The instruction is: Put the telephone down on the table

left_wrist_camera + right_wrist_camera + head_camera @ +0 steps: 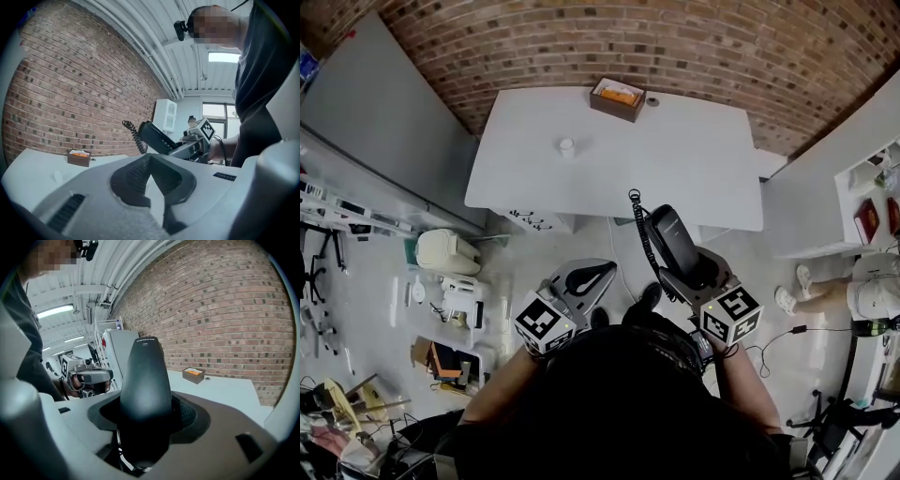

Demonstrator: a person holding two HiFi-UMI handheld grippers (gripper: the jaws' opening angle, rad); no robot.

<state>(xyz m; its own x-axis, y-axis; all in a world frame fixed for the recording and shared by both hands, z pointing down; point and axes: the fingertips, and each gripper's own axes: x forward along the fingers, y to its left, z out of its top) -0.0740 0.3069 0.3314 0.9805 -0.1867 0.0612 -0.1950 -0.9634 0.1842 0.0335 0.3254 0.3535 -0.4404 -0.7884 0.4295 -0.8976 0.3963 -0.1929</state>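
The telephone is a black handset with a coiled black cord. My right gripper is shut on its lower part and holds it in the air, short of the near edge of the white table. In the right gripper view the handset stands upright between the jaws of that gripper. My left gripper hovers beside it to the left, shut with nothing held. In the left gripper view its jaws meet, and the handset shows beyond them.
A small brown box with something orange inside sits at the table's far edge by the brick wall. A small white cup stands left of centre. A grey cabinet and floor clutter lie left. White shelves and a person's legs are at right.
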